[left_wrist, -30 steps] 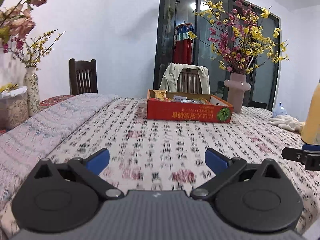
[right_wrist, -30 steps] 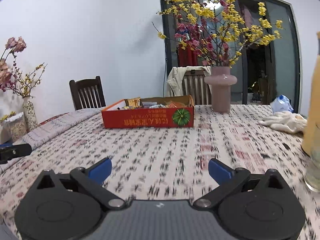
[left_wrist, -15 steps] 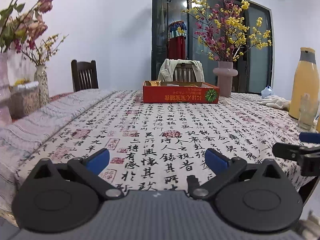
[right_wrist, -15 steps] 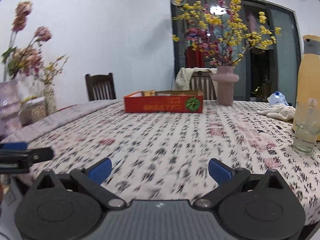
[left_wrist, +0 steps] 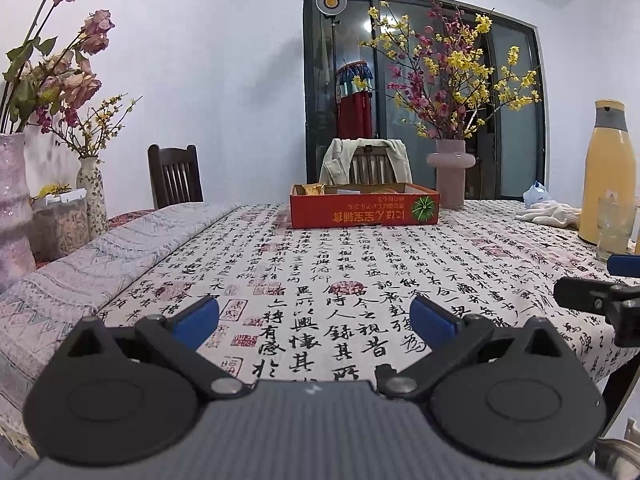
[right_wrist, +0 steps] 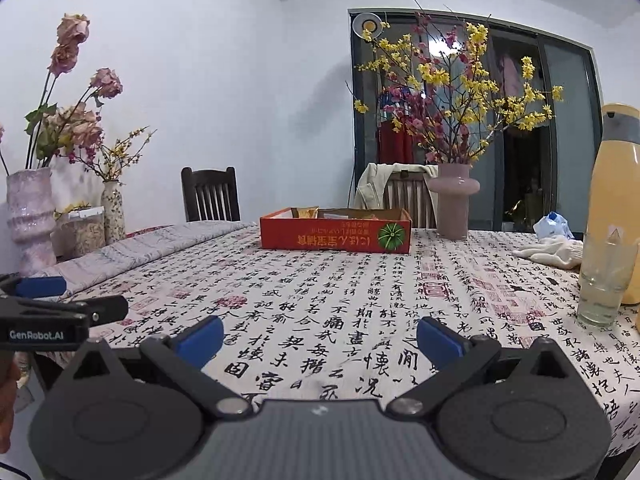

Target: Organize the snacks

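Snacks (left_wrist: pixel 352 189) lie in a shallow red cardboard box (left_wrist: pixel 364 211) at the far middle of a desk (left_wrist: pixel 360 272) covered by a cloth printed with black calligraphy; the packets barely show above the box rim. Left gripper (left_wrist: pixel 316 320) hangs at the near edge, its blue-tipped fingers spread wide apart, holding nothing; right gripper (right_wrist: pixel 320 338) is level beside it to the right, also spread wide and empty. Right of the box stands a pink vase (left_wrist: pixel 451 172) of yellow and red blossoms; at the far right, a yellow thermos (right_wrist: pixel 618 200), a drinking glass (right_wrist: pixel 604 280) and white gloves (right_wrist: pixel 550 251); beyond the desk, two wooden chairs.
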A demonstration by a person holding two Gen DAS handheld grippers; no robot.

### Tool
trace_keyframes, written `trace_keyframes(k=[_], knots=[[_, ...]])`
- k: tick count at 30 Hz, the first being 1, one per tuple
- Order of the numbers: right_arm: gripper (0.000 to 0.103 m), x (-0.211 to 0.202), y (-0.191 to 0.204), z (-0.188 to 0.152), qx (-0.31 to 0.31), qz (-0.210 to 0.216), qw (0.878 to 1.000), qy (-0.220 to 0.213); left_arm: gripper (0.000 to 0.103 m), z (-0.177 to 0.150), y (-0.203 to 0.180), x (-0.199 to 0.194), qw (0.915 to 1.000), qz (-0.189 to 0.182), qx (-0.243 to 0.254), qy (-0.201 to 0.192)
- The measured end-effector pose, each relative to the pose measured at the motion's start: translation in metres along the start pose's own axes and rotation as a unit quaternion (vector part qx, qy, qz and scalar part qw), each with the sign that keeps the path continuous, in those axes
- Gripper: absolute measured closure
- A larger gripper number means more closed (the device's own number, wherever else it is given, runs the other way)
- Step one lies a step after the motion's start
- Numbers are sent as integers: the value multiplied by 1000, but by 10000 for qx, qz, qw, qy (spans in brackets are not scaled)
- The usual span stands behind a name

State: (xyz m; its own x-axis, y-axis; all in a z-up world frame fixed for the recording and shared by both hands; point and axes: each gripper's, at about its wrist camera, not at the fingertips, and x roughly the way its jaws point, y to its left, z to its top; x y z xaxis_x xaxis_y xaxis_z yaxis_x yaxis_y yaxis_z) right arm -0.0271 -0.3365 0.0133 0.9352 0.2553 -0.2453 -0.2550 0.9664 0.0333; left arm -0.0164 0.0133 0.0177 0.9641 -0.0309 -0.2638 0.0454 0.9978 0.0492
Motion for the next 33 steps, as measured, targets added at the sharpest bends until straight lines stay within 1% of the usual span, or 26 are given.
trace_keyframes(k=[33], knots=[[0,6,4,-3,44,81,9999,124,0,-3,4,2,10000,26,-69,64]])
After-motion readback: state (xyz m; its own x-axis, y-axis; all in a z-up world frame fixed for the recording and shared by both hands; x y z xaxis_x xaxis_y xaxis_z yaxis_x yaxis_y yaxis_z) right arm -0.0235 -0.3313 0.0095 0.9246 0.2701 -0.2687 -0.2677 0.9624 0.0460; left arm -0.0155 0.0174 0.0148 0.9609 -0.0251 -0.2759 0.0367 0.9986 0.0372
